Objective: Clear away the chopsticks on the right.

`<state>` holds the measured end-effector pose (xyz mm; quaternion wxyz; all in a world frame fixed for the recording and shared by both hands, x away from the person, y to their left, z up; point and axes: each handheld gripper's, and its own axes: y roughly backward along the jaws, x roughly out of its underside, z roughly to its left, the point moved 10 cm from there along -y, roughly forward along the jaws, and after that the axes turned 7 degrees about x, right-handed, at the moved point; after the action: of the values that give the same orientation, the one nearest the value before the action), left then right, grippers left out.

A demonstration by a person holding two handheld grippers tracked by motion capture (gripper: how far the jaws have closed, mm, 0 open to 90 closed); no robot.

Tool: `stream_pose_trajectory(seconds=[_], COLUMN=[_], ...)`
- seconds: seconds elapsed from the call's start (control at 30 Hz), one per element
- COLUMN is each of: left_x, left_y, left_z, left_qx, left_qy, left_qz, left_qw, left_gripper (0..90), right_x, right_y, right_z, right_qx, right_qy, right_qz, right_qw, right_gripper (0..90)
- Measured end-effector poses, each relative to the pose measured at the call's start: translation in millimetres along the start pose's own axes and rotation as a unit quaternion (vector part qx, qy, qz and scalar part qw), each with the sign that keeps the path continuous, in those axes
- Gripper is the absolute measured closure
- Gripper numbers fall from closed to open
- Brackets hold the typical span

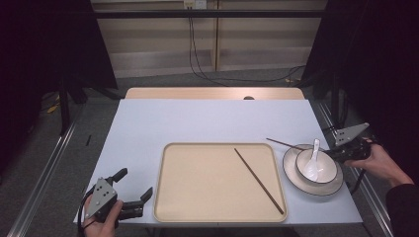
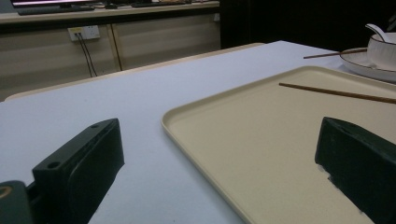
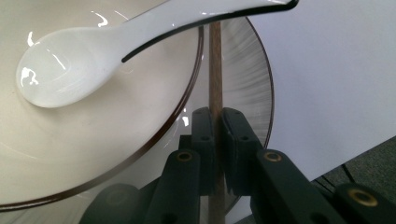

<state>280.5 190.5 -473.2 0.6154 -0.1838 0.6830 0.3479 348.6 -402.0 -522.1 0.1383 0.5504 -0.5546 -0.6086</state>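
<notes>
A cream tray (image 1: 197,182) lies on the table with one brown chopstick (image 1: 259,180) slanting across its right half. To its right, a white bowl (image 1: 326,170) holding a white spoon (image 1: 313,165) stands on a plate (image 1: 291,173). A second chopstick (image 1: 284,143) rests across the plate's far rim. My right gripper (image 1: 332,154) is shut on that chopstick (image 3: 215,70), beside the bowl (image 3: 70,140) and under the spoon (image 3: 93,51) handle. My left gripper (image 1: 133,183) stands open and empty at the tray's front left corner; the tray (image 2: 261,154) edge runs between its jaws.
The pale table (image 1: 197,118) has free room behind and left of the tray. Its front edge lies close under my left hand, and its right edge is just beyond the plate. Cables hang on the wall behind.
</notes>
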Motion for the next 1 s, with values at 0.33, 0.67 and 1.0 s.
stream_pose_trajectory(seconds=[0.33,0.67,1.0], left_x=[-0.2,-0.4,-0.6], left_y=[-0.2,-1.3,-0.8], left_z=[-0.4,-4.2,-3.7], left_qx=[0.001,0.011,0.009], left_qy=[-0.004,-0.007,-0.002], left_qz=[0.002,0.004,0.001], left_qw=[1.0,0.9999,1.0], left_gripper=[1.5,1.5,1.5], right_x=[-0.7,-0.9,0.5], right_y=[0.6,11.9,27.3], right_z=[1.9,-8.4,-24.6], right_qx=[-0.003,0.029,0.058], right_qy=[-0.011,-0.063,-0.158], right_qz=[-0.003,-0.009,-0.027], right_qw=[0.9999,0.9975,0.9853], right_gripper=[85.2,85.2,85.3])
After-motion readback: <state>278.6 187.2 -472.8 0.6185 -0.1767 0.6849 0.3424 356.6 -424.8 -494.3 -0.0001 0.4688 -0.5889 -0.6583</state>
